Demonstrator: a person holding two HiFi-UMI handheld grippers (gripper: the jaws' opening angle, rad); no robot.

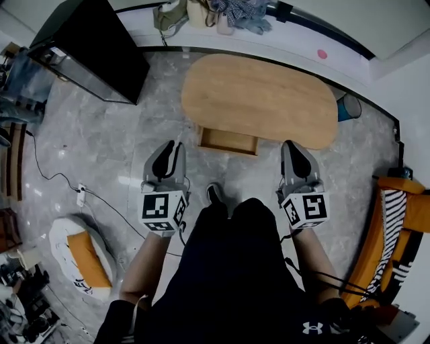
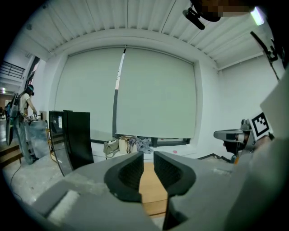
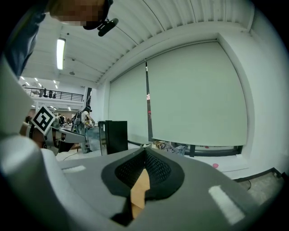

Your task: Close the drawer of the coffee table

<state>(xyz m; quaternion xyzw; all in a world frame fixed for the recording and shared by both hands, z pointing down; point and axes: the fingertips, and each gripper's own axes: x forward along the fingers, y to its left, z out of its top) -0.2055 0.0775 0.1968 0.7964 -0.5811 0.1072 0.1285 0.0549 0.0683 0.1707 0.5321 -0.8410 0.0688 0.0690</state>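
You stand facing the oval wooden coffee table [image 1: 262,101], and its drawer [image 1: 228,141] is pulled out from the side nearest you, with its front board toward your feet. Your left gripper [image 1: 173,146] sits just to the left of the drawer and apart from it. Its jaws are released, a narrow gap between them and nothing in it; in the left gripper view the table top shows through that gap. Your right gripper [image 1: 290,144] is on the drawer's other side, near the table's near edge and clear of the drawer, with its jaws clenched tip to tip on nothing. Both grippers point toward the table and a little downward. Your shoe [image 1: 215,193] shows on the grey stone floor [image 1: 107,134] just below the drawer. A black cabinet [image 1: 94,47] stands at the far left, and a blue bin [image 1: 348,106] is beside the table's right end. Bags and clothes [image 1: 222,12] lie on the white ledge [image 1: 289,37] beyond the table. On the floor to your left is a white and orange cushion [image 1: 80,259], near a power strip [image 1: 80,196] with its cable. To your right is an orange chair [image 1: 376,259] with a striped cloth [image 1: 390,208] over it
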